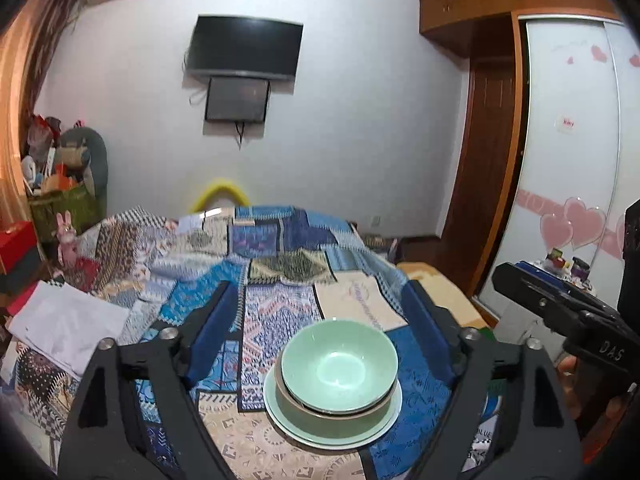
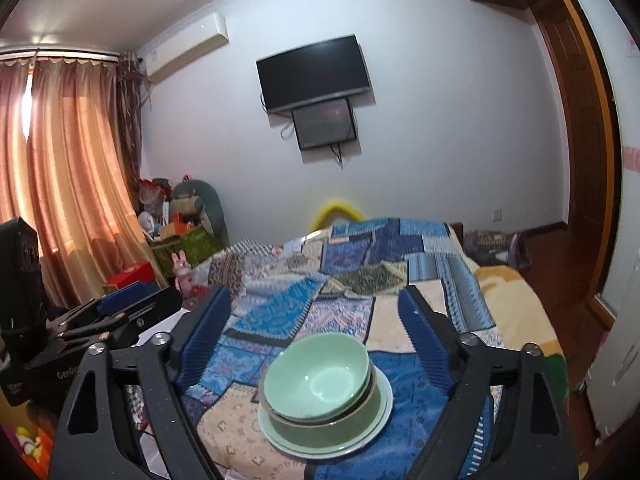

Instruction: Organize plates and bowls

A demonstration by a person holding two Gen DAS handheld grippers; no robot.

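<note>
Both grippers, left (image 1: 320, 300) and right (image 2: 316, 304), held wide apart and empty, pale bowl (image 1: 339, 364) nested in darker bowl (image 1: 332, 420) on plate (image 1: 280, 412), stacked on patchwork-covered bed (image 1: 276, 308), television (image 1: 245, 47) mounted beyond

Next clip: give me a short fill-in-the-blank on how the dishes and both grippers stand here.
The light green bowl sits nested inside a ____ green bowl.
Both bowls rest on a pale ____ on the patterned bedspread.
The left gripper and the right gripper both stand ____, holding nothing.

Missing words: darker; plate; open
</note>
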